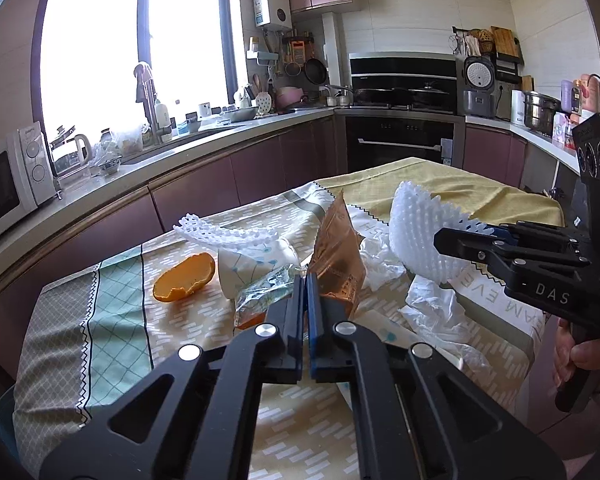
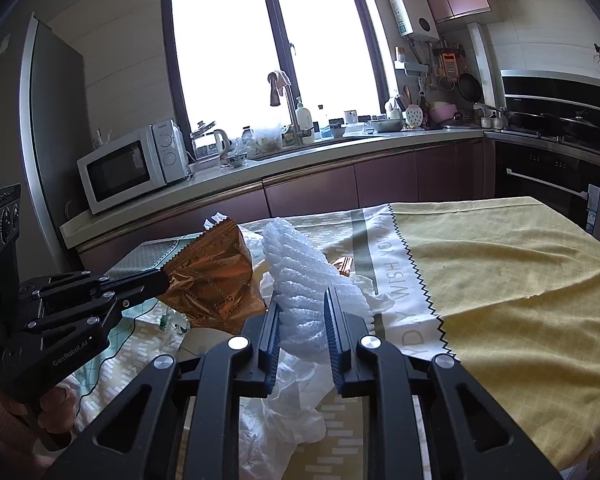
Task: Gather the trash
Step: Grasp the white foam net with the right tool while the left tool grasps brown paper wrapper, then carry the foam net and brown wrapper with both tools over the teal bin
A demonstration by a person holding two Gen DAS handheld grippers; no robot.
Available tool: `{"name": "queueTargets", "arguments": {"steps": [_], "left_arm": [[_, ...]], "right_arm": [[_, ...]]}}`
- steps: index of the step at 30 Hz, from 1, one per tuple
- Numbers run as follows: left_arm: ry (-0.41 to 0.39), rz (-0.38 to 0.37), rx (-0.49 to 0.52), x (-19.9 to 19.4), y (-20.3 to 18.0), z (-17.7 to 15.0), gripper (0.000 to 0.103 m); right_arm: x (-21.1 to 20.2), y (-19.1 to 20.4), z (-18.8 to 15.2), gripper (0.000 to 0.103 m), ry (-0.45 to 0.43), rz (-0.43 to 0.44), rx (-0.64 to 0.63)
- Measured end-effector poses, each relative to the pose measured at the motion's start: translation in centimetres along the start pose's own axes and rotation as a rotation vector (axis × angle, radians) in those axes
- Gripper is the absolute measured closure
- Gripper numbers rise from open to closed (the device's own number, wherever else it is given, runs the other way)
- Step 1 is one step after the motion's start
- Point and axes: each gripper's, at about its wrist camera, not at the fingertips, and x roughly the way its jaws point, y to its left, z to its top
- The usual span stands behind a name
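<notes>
Trash on the clothed table [image 1: 112, 280], two pieces in grip. Left gripper [image 1: 305, 280]: jaws pinched tight on the foil wrapper [image 1: 338, 256], amber, crinkled, stiff, standing upright. Right gripper [image 2: 303, 312]: jaws narrowed onto the foam net [image 2: 308, 280], white, ribbed, springy, cupped. Loose beside them: orange peel [image 1: 184, 278], paper cup [image 1: 244, 268] on its side, crumpled tissue [image 1: 432, 308], second net [image 1: 228, 234]. Step, as judged: pickup done. Next: lift both clear and carry to a bin, none in view.

Glossy crinkled foil wrapper [image 1: 338, 256], white foam netting [image 1: 420, 232]
</notes>
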Motion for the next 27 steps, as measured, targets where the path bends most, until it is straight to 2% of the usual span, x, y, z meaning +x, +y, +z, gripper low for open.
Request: {"name": "queueTargets", "arguments": {"steps": [5,12,18,21,27], "left_arm": [[-0.029,-0.018,-0.056,-1.0,1.5,0.8,0.102],[-0.104,0.005,-0.132,-5.2,4.2,1.5,0.102],[-0.157,0.104,-0.198,-10.2,8.7,1.0,0.102],[-0.163,0.159,-0.229,-12.6,11.5,0.0,0.102],[-0.146,0.321,-0.307,-17.3,17.7,-3.2,0.102]], "right_arm": [[-0.5,-0.3,1.4,0.090,-0.035,0.000,-0.002],[-1.9,0.6,3.9,0.091,-0.087,0.036,-0.026],[-2.1,4.0,5.7,0.091,-0.095,0.177,-0.056],[-1.6,7.0,6.3,0.091,-0.088,0.260,-0.086],[1.1,13.9,6.3,0.091,-0.024,0.457,-0.137]]}}
